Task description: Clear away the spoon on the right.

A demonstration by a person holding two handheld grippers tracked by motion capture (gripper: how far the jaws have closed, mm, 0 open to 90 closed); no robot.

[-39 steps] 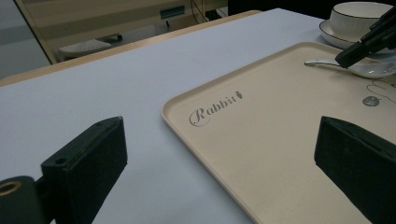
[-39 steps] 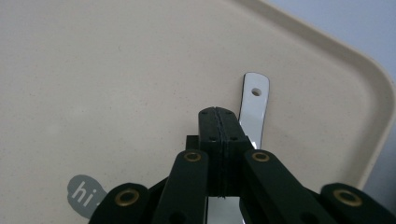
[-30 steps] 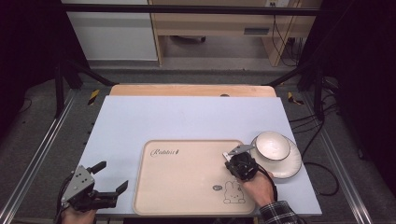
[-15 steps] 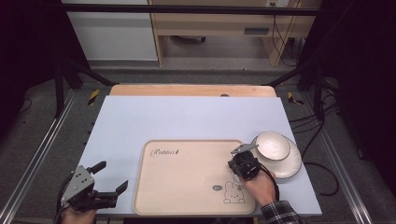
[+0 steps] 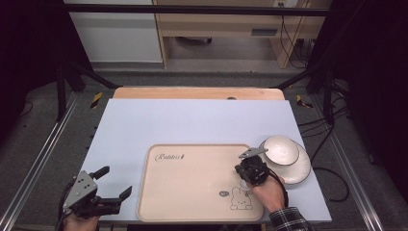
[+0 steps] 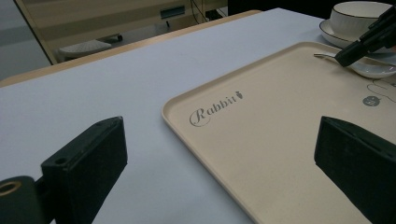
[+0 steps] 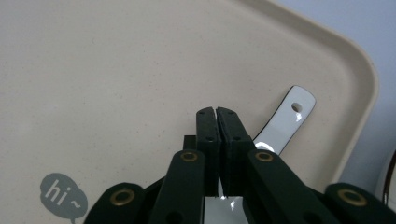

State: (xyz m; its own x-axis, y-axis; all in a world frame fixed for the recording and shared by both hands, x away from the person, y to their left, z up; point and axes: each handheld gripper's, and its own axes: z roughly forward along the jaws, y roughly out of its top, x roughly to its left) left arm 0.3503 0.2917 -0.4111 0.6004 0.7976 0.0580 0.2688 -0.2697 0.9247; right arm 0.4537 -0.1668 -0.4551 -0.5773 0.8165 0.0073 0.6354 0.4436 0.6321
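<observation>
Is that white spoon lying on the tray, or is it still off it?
On it: the white ceramic spoon lies on the beige rectangular tray, handle near the tray's corner.

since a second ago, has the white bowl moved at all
No. The bowl sits in the same spot on its plate, just beyond the right edge of the tray, the same as in both earlier high views.

Black fingers (image 7: 217,140) with brass rivets; grey top plates; plaid sleeve (image 5: 287,221).
</observation>
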